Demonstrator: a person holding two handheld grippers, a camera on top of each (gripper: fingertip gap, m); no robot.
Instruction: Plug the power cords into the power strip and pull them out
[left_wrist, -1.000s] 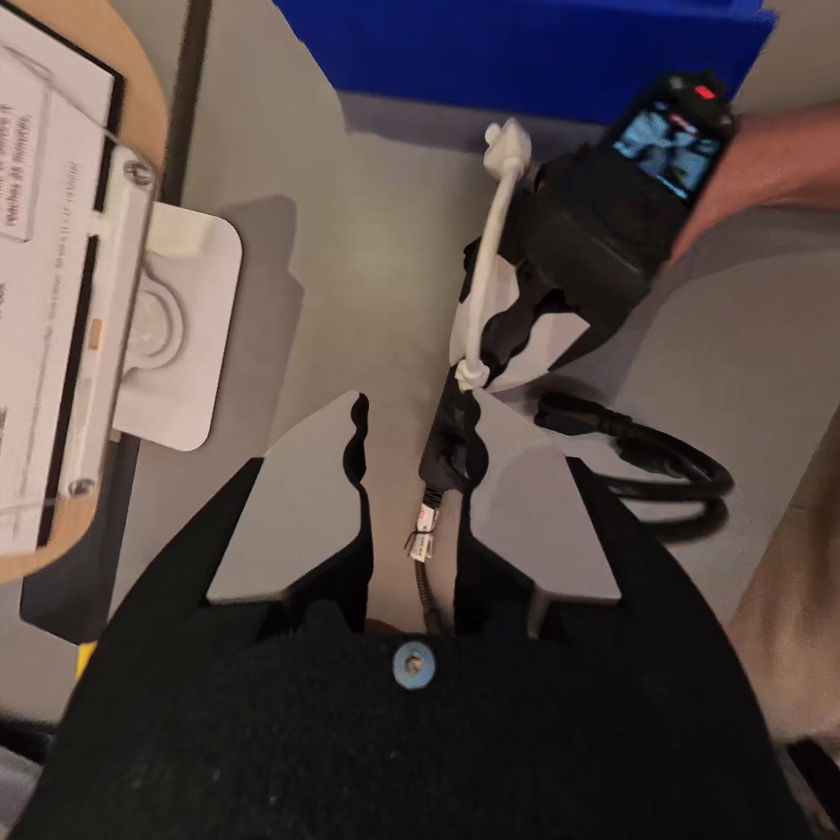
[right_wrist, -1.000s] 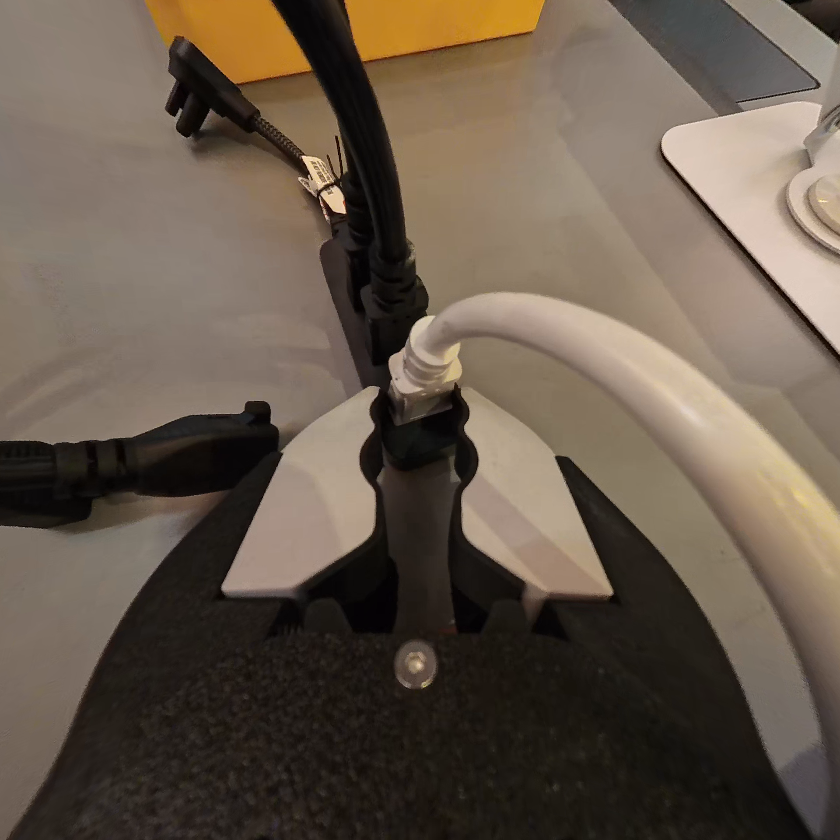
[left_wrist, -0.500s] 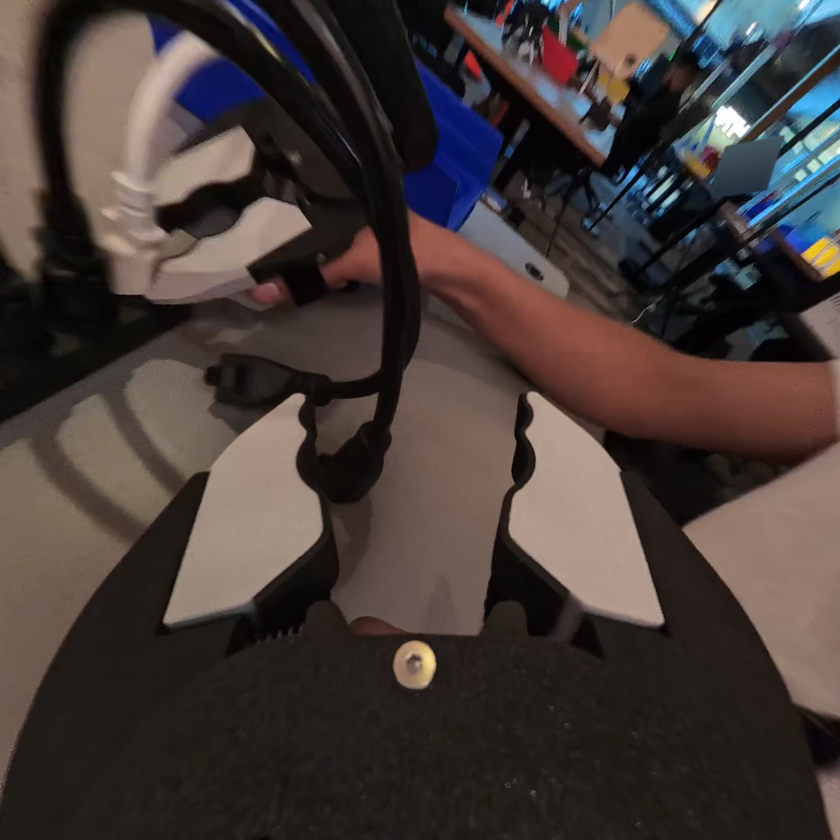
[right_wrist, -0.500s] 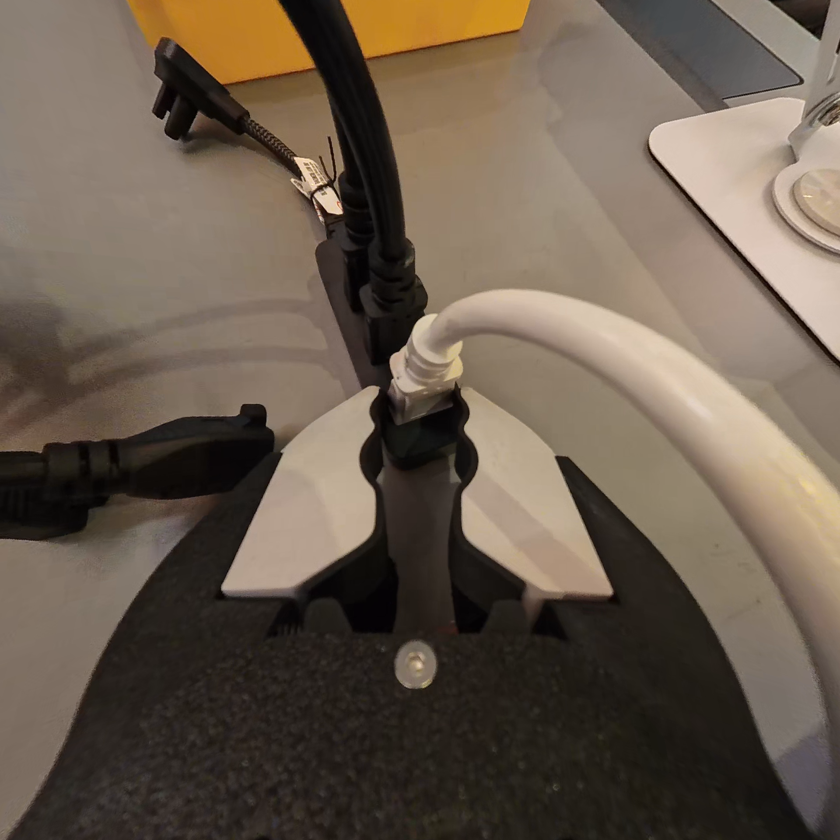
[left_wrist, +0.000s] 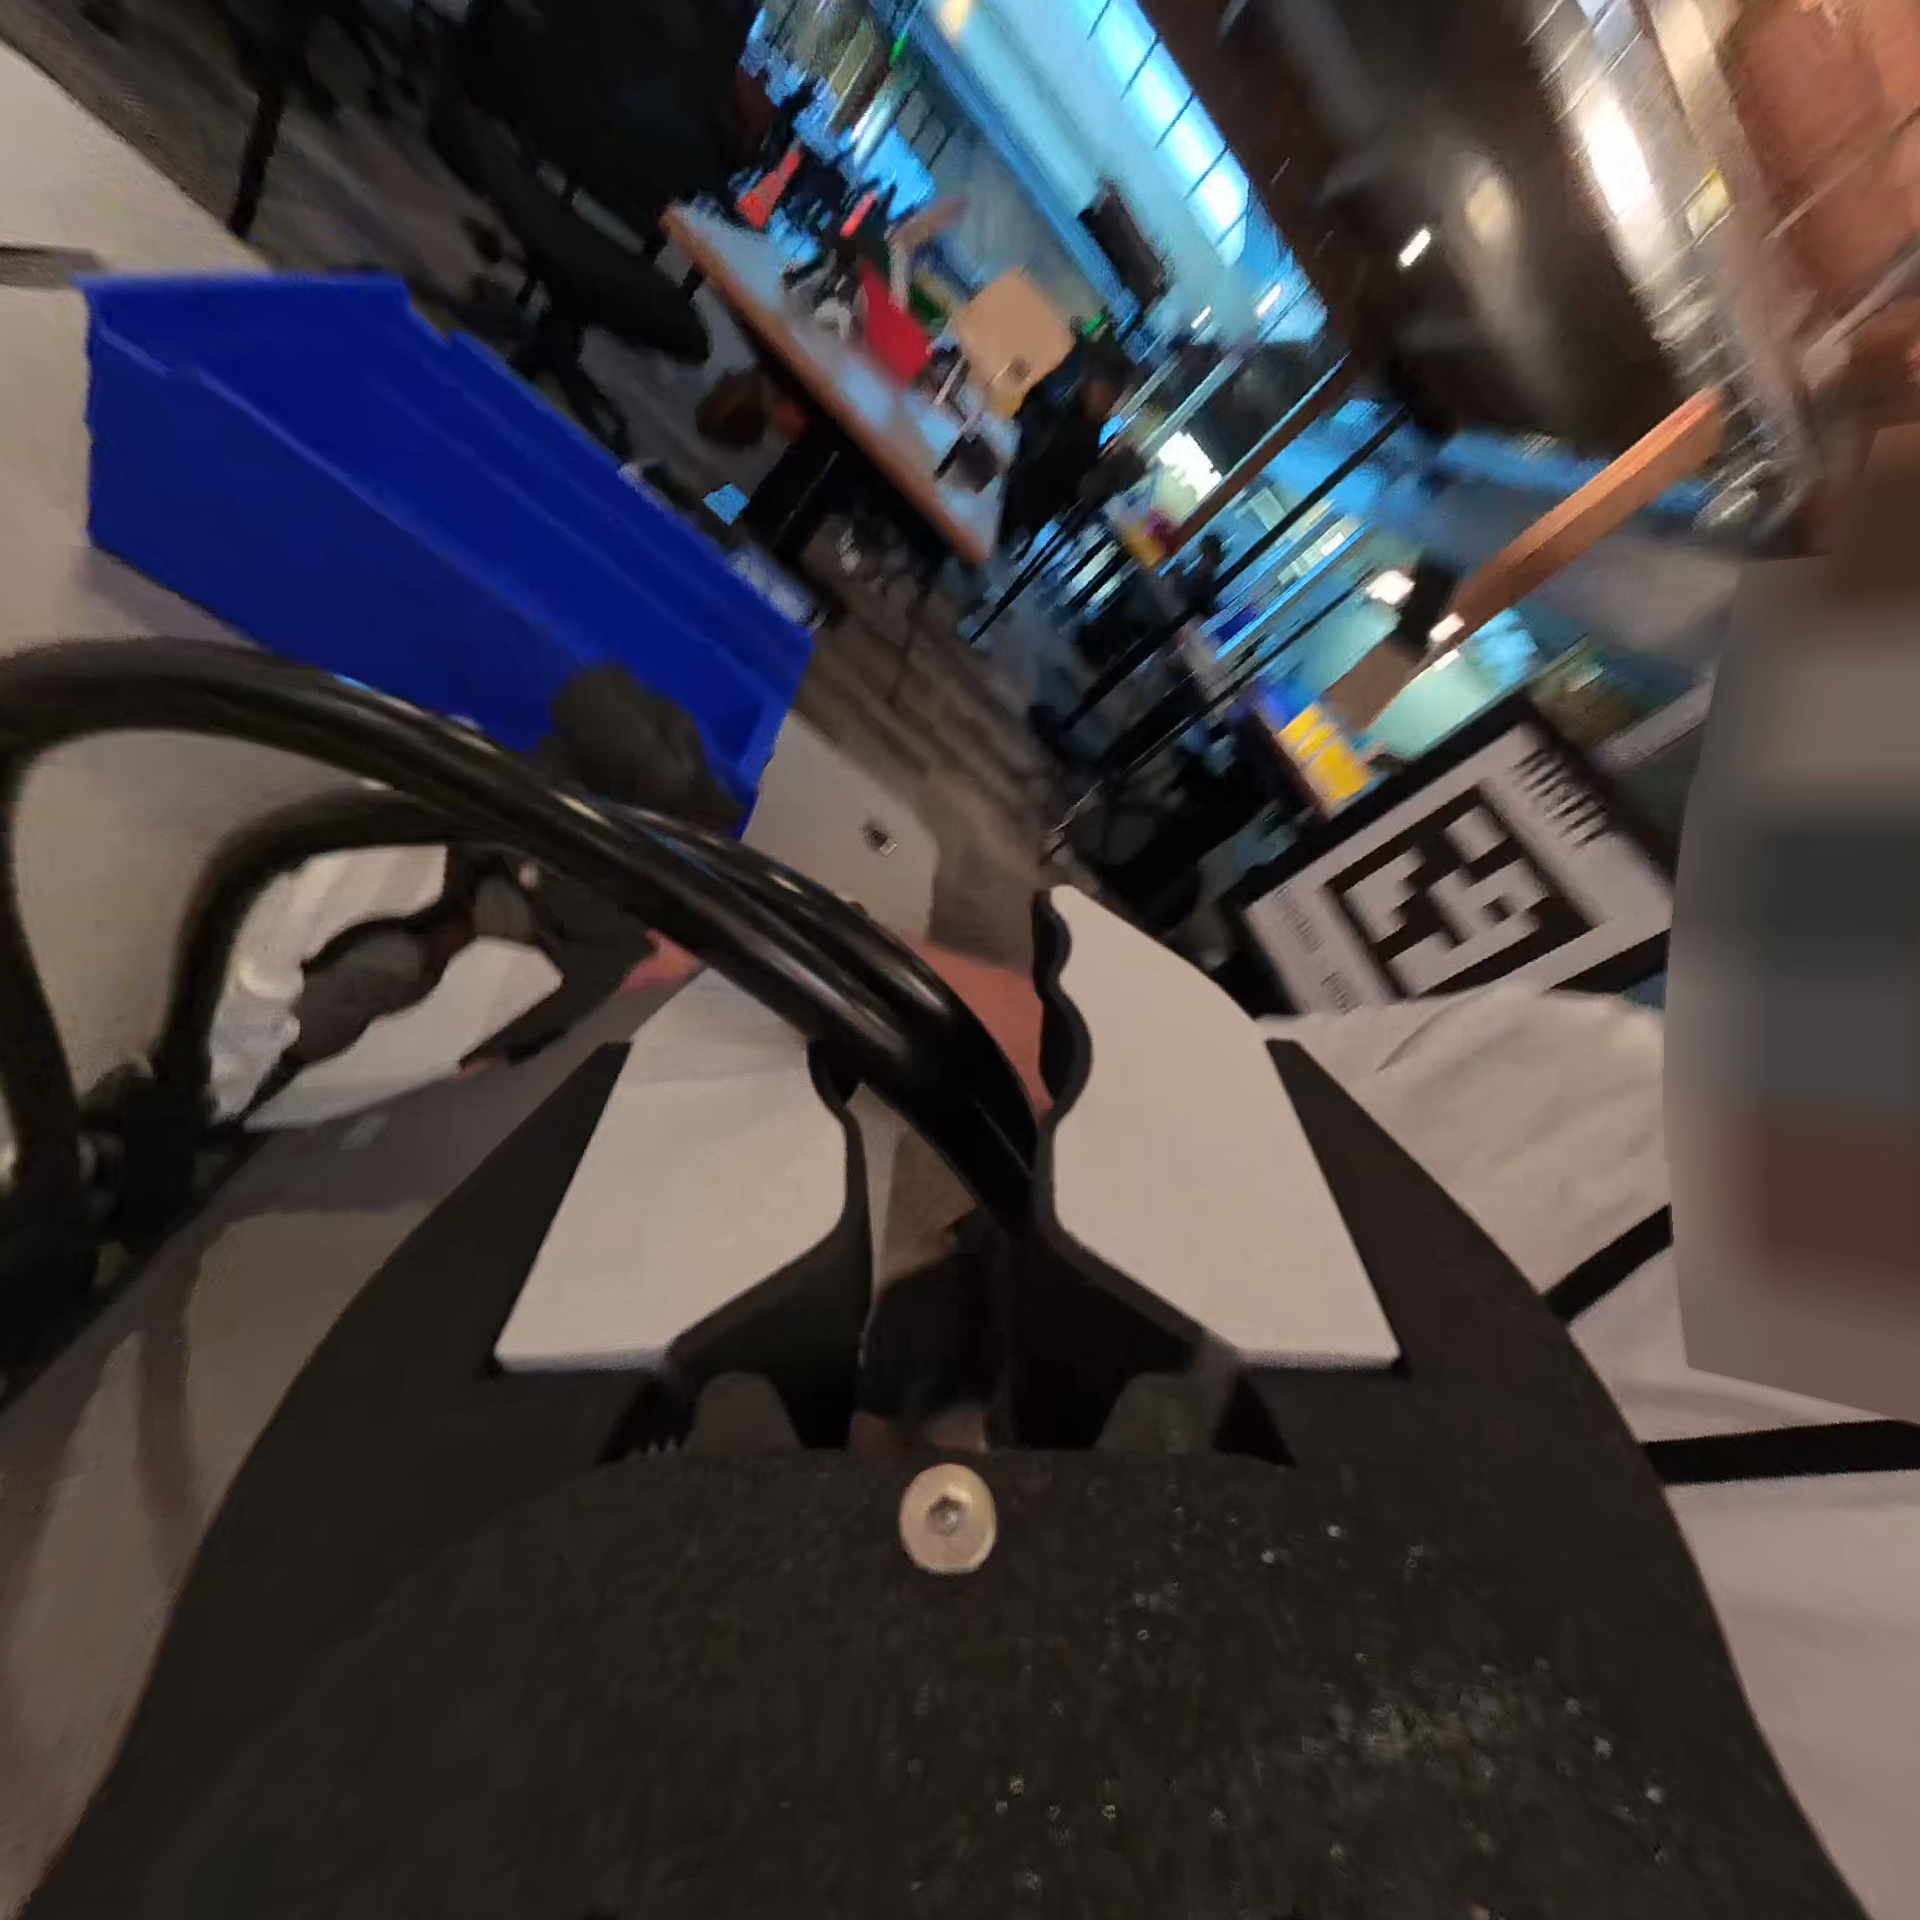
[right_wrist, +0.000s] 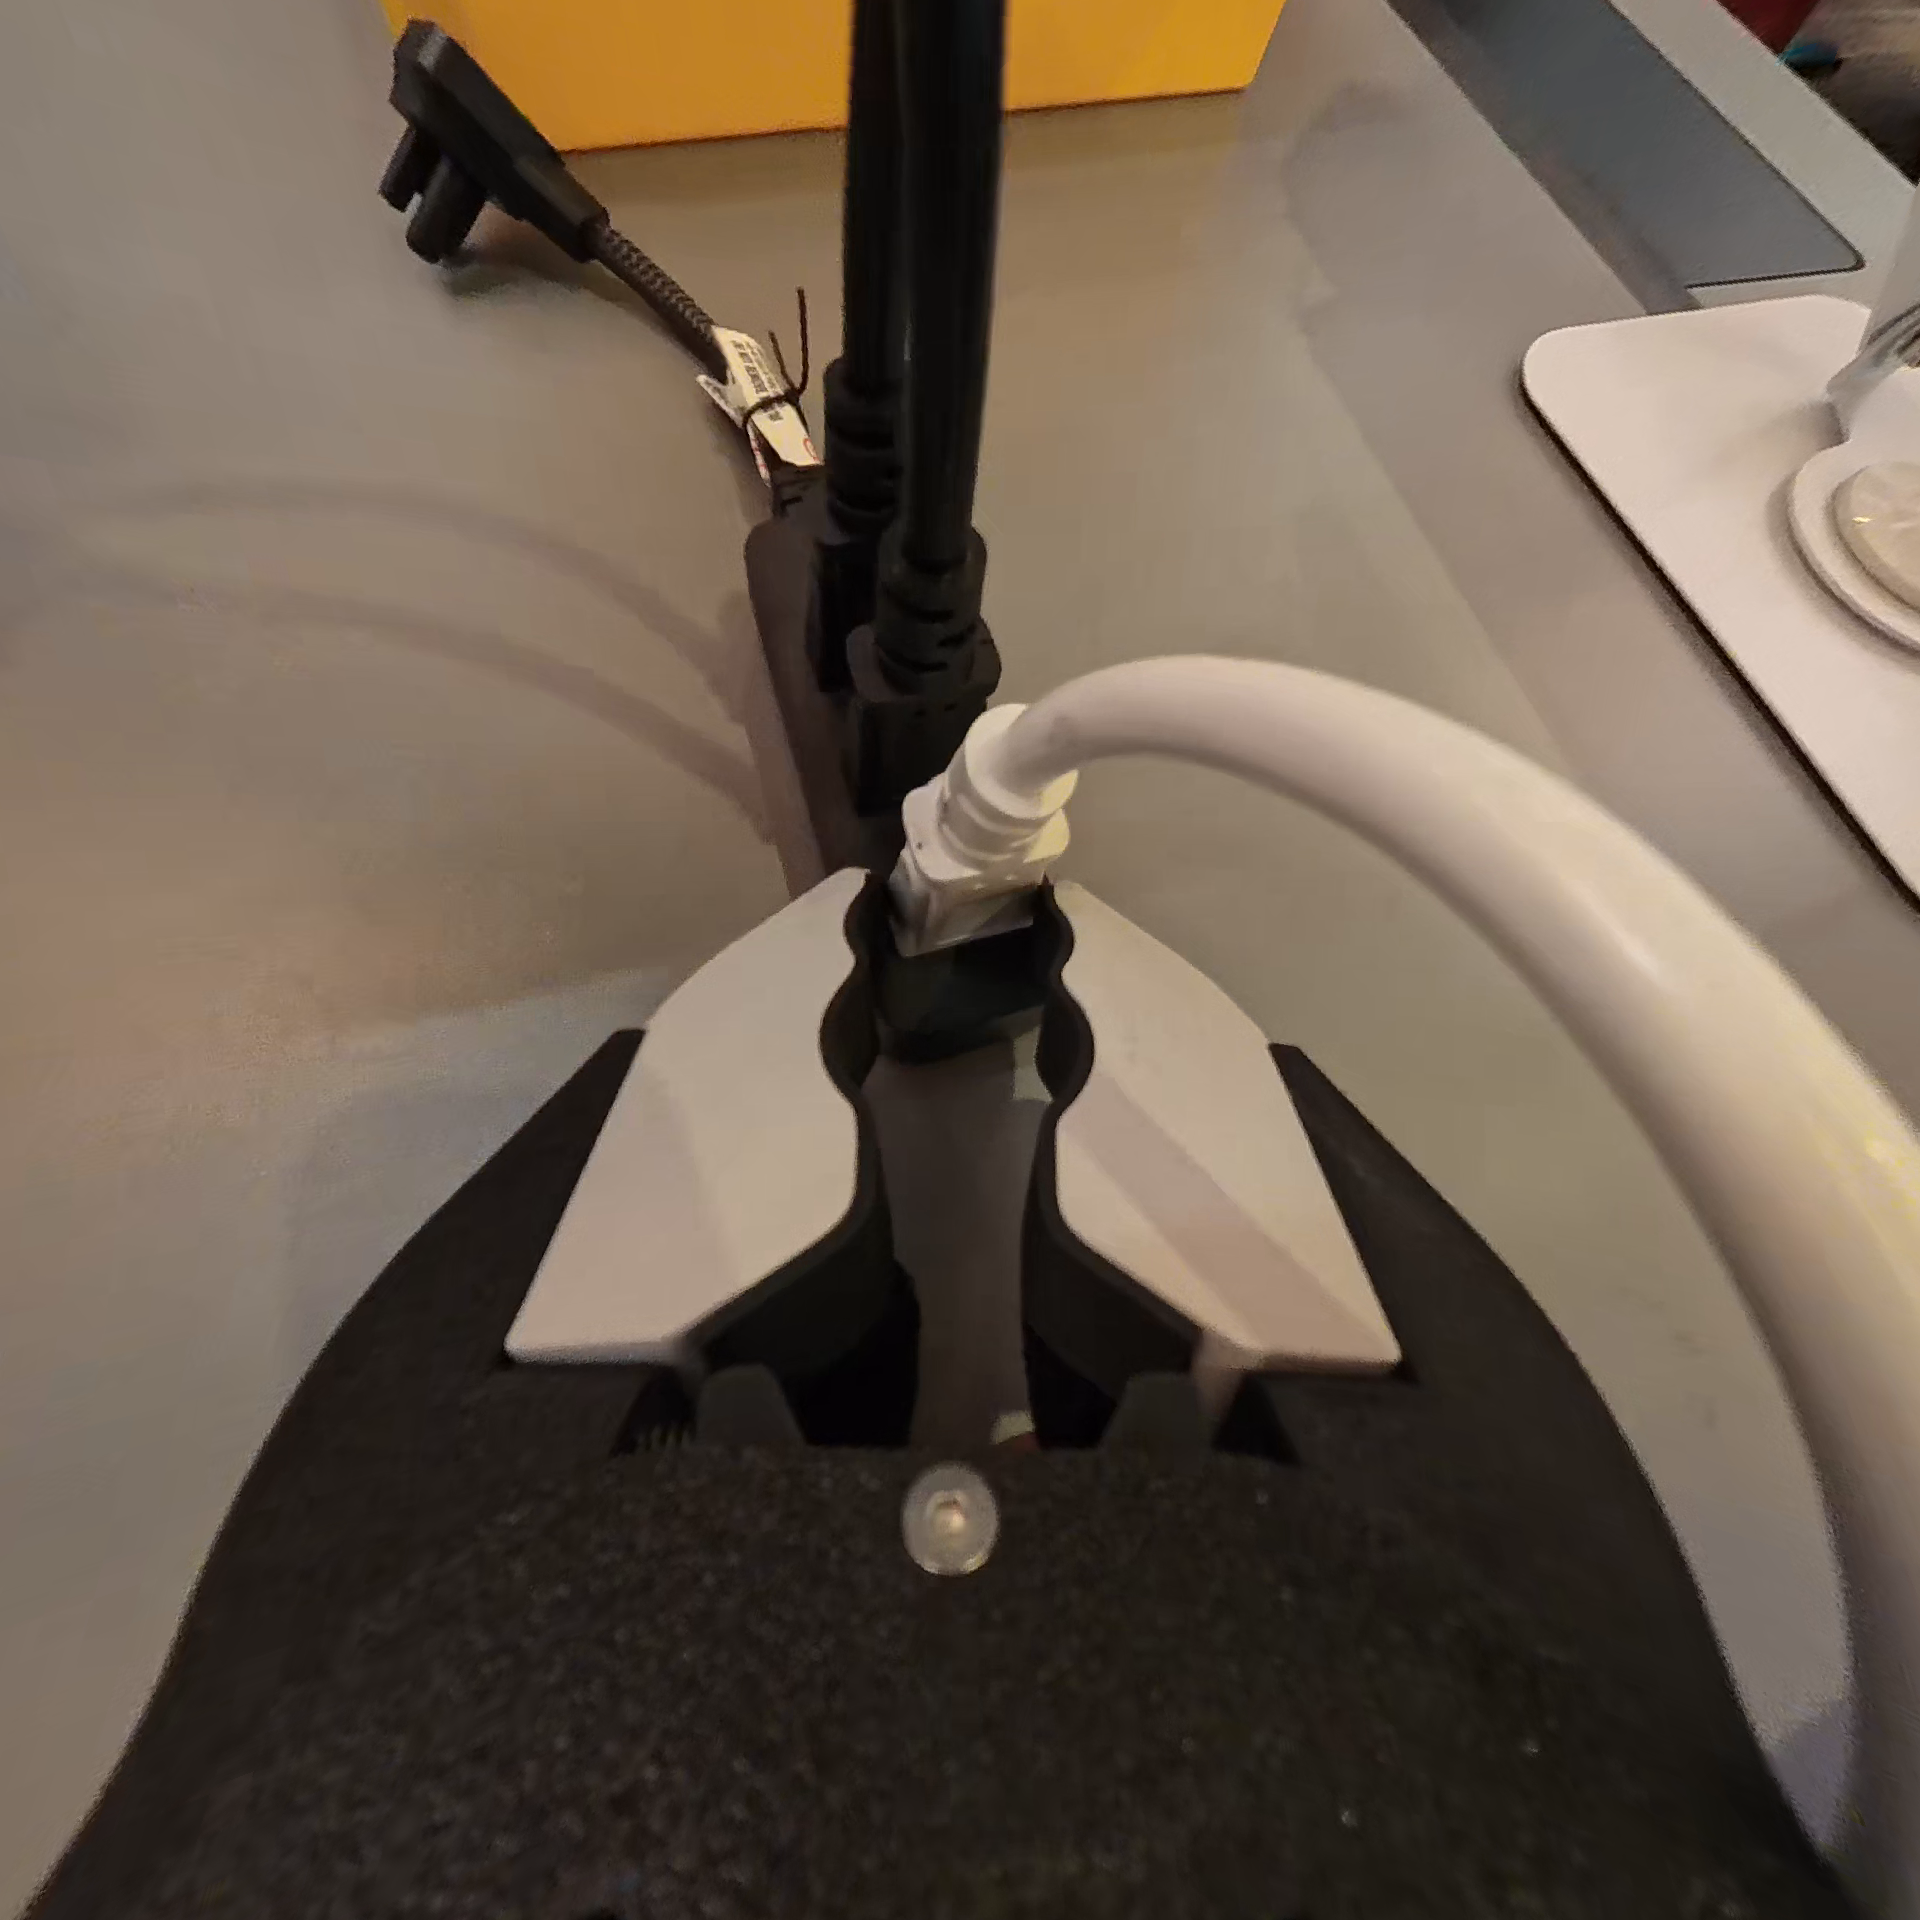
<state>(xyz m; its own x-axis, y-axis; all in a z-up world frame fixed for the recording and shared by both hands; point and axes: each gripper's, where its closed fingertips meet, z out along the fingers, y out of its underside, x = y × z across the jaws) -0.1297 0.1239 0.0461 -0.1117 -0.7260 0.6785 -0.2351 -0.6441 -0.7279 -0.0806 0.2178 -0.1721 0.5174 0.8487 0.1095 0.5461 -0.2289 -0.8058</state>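
In the right wrist view my right gripper (right_wrist: 956, 914) is shut on the near end of the black power strip (right_wrist: 790, 727), which lies on the grey table. A white plug (right_wrist: 982, 842) with a thick white cord (right_wrist: 1455, 810) sits in the nearest socket. Two black plugs (right_wrist: 920, 665) sit in the sockets behind it, and their cords rise straight up out of view. In the blurred left wrist view my left gripper (left_wrist: 940, 997) is shut on a looped black cord (left_wrist: 727, 883), held up off the table. The right gripper (left_wrist: 364, 966) shows dimly at the left.
The strip's own braided cord and flat black plug (right_wrist: 468, 156) lie on the table in front of a yellow bin (right_wrist: 831, 62). A white stand base (right_wrist: 1714, 499) is at the right. A blue bin (left_wrist: 416, 520) stands at the table edge. A person's white-clothed body (left_wrist: 1558, 1195) is close on the right. About 25 centimetres separates my left fingertips from my right.
My left gripper swung up and to the right, and its jaws closed on the black cord. The loose black connector left the table at the right view's left. The black cords now stand straighter.
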